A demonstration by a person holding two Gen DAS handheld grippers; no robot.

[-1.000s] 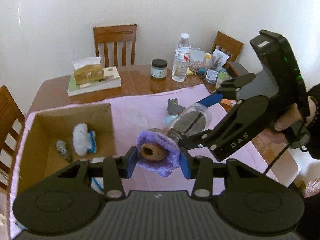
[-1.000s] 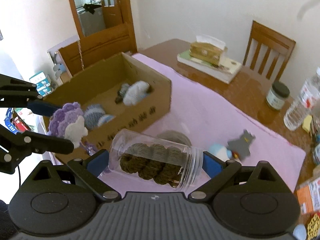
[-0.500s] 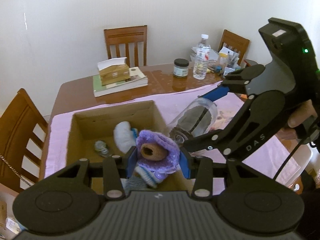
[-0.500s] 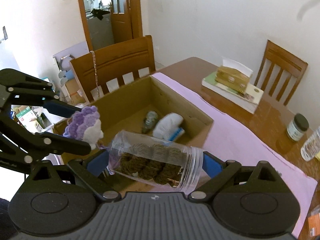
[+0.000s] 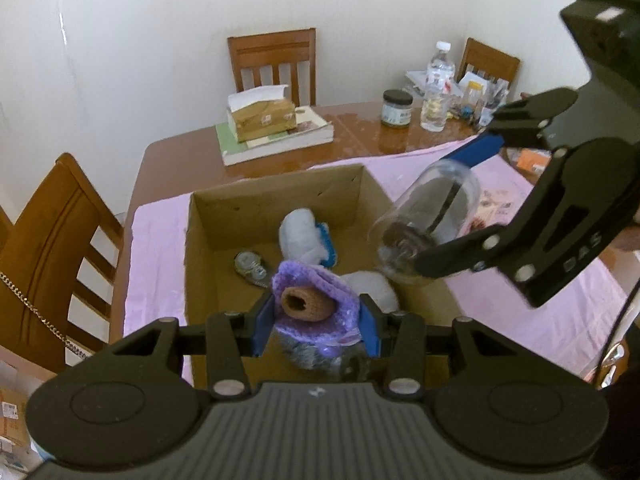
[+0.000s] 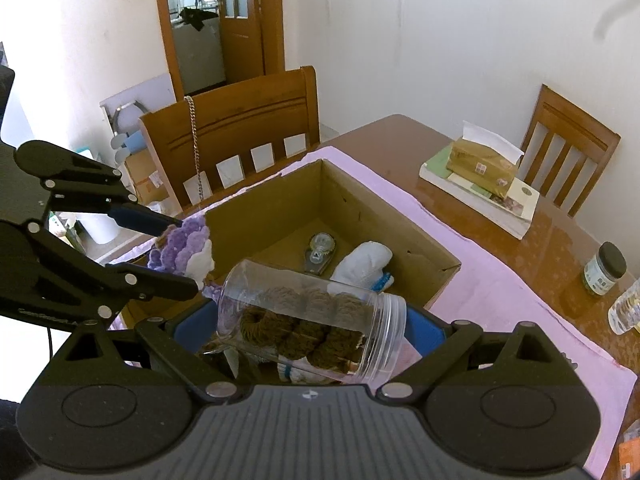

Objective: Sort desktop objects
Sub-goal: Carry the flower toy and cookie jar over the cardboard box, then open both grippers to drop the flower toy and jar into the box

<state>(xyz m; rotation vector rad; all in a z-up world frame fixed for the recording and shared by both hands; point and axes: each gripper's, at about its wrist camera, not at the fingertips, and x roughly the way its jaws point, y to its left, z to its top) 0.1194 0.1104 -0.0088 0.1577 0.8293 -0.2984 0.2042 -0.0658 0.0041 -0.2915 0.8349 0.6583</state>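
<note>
While left tongs point(image 5: 316, 322) pinch a purple crocheted toy point(image 5: 314, 304), right tongs point(image 6: 310, 330) clamp a clear jar point(image 6: 312, 320) of brown yarn rings above the cardboard box point(image 5: 276, 192).

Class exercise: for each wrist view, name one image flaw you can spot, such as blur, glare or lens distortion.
Left wrist view: the right gripper and its clear jar are motion-blurred, and dark fisheye corners frame the picture. Right wrist view: the doorway is overexposed, and the wall edges bow.
</note>
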